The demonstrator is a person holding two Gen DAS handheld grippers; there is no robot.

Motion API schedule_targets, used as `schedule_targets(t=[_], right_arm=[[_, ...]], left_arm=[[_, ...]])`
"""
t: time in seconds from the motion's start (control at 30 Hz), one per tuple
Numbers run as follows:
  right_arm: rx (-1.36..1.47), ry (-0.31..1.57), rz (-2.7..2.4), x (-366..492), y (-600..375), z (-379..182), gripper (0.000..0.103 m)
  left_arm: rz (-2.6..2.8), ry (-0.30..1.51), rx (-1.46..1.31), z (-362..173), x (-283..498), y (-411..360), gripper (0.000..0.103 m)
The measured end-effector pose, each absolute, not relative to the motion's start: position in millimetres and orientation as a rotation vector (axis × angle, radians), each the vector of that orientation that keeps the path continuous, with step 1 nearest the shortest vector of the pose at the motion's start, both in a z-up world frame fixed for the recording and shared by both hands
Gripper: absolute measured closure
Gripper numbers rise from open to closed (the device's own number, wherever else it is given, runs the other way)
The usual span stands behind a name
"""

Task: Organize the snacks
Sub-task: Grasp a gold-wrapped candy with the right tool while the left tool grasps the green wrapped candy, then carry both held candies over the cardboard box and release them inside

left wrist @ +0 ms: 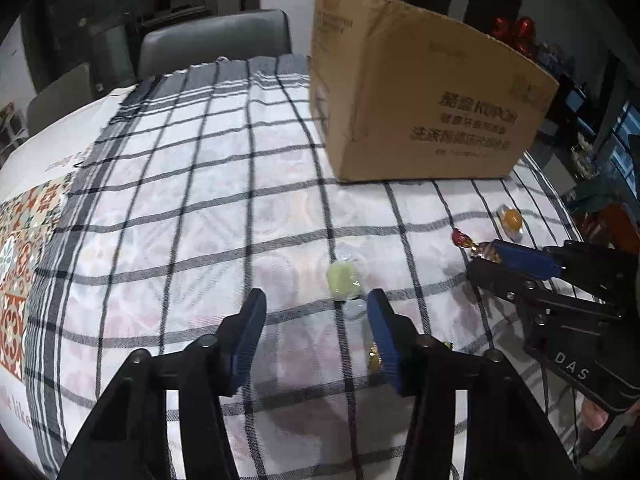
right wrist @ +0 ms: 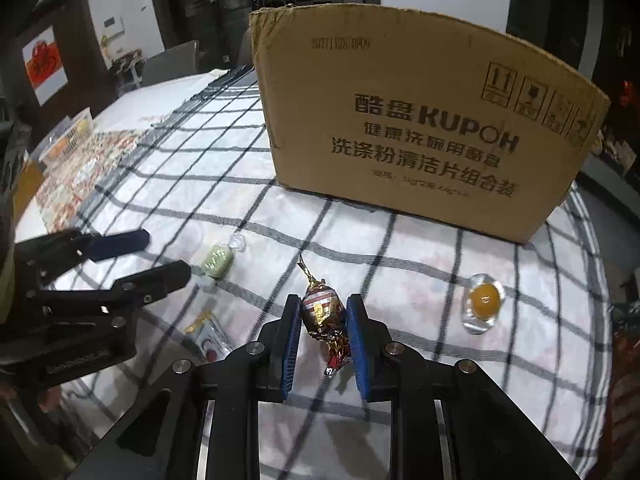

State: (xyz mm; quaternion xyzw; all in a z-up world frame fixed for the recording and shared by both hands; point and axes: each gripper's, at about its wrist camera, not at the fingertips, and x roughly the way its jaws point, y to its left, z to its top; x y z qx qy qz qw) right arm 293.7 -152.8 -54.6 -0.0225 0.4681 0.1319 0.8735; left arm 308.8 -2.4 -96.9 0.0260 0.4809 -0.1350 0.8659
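My right gripper [right wrist: 323, 306] is shut on a red and gold foil-wrapped candy [right wrist: 322, 308], which also shows in the left wrist view [left wrist: 464, 239]. My left gripper [left wrist: 316, 300] is open and empty, just short of a pale green wrapped candy [left wrist: 343, 280] on the checked cloth; that candy also shows in the right wrist view [right wrist: 218, 260]. A yellow candy in clear wrap [right wrist: 483, 300] lies to the right. A small gold-edged packet [right wrist: 206, 330] lies near the left gripper [right wrist: 140, 256]. A cardboard box [right wrist: 420, 120] stands behind the candies.
The checked cloth [left wrist: 200, 220] covers a round table with a patterned runner [left wrist: 24, 248] on the left. Grey chairs [left wrist: 216, 40] stand behind the table. A clear tray of snacks [right wrist: 68, 136] sits at the far left edge.
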Motion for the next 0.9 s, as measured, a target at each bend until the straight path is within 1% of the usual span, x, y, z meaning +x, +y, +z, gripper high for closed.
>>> schedule_targets(t=[0.13,0.2,0.27,0.33,0.37,0.43,0.83,0.9], right_arm=[[0.002,0.962,0.279,290,-156,-54,0.078],[0.012,0.953,0.281,291,-156,-53,0.078],[0.024,0.956,0.283,293,-156,-54,0.078],[0.041,0.957,0.279,295,-159,-55,0.078],[0.048,0.957,0.272,296,-160,-55,0.078],[0.06,0.959,0.266,298,-162,-56,0.078],[0.063,0.957,0.268,299,-163,-56,0.078],[0.063,0.96,0.268,299,-162,-57,0.078]], left_arm=[[-0.349,1.062,0.099,-94,311,-11,0.057],[-0.35,1.058,0.137,-90,313,-17,0.058],[-0.345,1.051,0.175,-91,318,-24,0.064],[-0.351,1.052,0.168,-95,323,-29,0.067],[-0.356,1.064,0.155,-99,327,-31,0.071],[-0.35,1.082,0.133,-105,331,-31,0.076],[-0.3,1.066,0.175,-116,336,-38,0.077],[-0.299,1.071,0.169,-119,337,-37,0.083]])
